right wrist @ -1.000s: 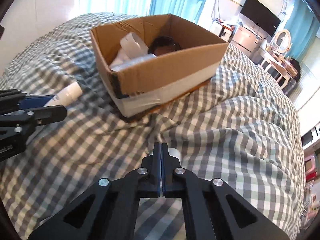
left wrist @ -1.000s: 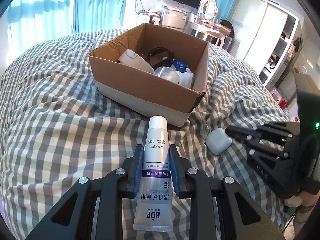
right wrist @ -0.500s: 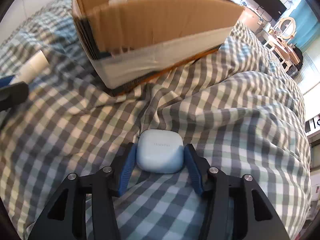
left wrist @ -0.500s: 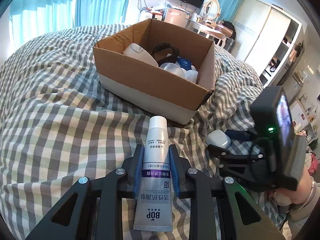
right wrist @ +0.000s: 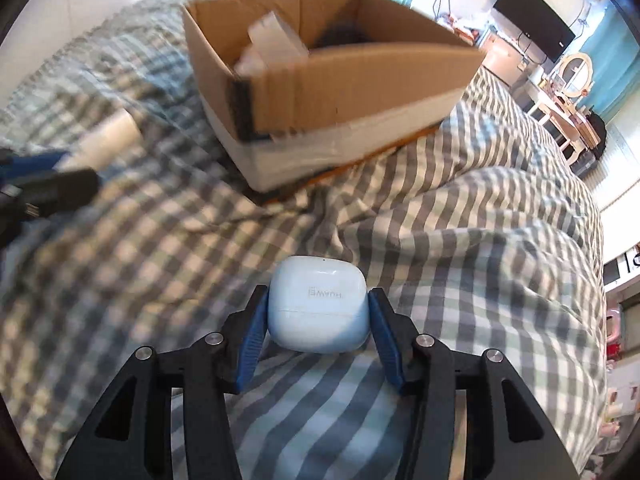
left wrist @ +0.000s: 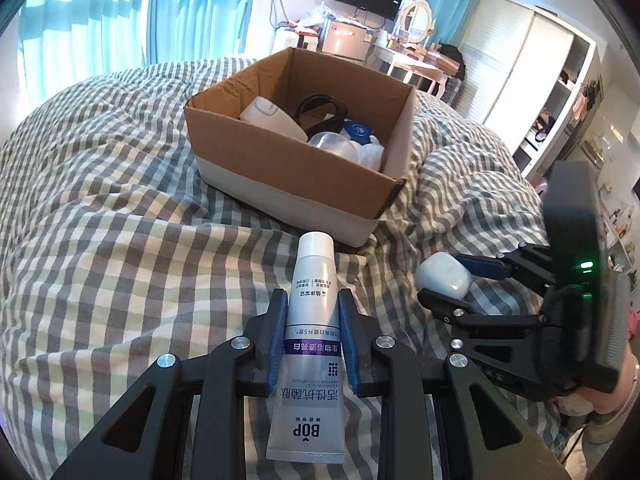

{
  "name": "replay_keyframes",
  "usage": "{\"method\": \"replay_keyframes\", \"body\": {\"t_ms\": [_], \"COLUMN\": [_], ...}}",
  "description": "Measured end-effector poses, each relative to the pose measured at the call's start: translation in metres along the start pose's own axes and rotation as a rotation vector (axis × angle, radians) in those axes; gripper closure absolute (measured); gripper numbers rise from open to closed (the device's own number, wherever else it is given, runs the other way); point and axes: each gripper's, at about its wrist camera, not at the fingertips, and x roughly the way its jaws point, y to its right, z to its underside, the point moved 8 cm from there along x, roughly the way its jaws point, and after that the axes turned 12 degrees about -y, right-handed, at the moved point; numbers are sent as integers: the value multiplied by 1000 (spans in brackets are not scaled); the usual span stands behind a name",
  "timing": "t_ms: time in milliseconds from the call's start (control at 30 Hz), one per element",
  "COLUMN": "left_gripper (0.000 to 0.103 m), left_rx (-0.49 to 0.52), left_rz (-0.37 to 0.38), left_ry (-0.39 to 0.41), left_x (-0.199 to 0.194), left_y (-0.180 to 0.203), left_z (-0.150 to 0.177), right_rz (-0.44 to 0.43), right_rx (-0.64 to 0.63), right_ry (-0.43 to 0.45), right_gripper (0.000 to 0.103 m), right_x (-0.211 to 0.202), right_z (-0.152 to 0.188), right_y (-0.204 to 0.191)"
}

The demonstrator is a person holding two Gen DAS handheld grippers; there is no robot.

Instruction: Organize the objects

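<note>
- Left gripper [left wrist: 313,334]: blue pads clamped on a silver-white toothpaste tube with a purple band [left wrist: 310,344], white cap pointing at the box, tube above the bed.
- Right gripper [right wrist: 318,320]: pads pinching a pale blue rounded earbuds case [right wrist: 318,308] by its sides, just above the grey-green checked duvet [right wrist: 460,240].
- Beyond both: open brown cardboard box with a white taped base [left wrist: 304,168] on the duvet, holding a white cup, a black ring-shaped item and clear plastic pieces.
- Far: teal curtains [left wrist: 100,12], wall TV.

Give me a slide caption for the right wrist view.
Right gripper clamps a white earbud case above the checked duvet, facing the cardboard box.
</note>
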Motion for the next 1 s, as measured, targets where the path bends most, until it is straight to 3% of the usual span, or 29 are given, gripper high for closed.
{"method": "replay_keyframes", "body": {"t_ms": [233,333,567,800,1000], "left_gripper": [78,78,78,78,78], "left_rx": [7,16,58,71,76], "left_rz": [-16,-9,-32,-71,-77], "left_ry": [38,53,122,170,142], "left_x": [-21,-30,-53,-54,-20], "left_y": [2,5,7,0,-12], "left_z": [-2,-12,-67,-135,-186], "right_rz": [-29,-48,-69,-89,-93], "right_rx": [-43,-41,-18,16,26], "right_ry": [103,169,289,336,332], "right_gripper": [54,54,54,54,54], "right_x": [-50,-74,-121,-123,-93], "right_z": [2,-14,-63,-130,-180], "right_y": [-18,-8,16,43,59]}}
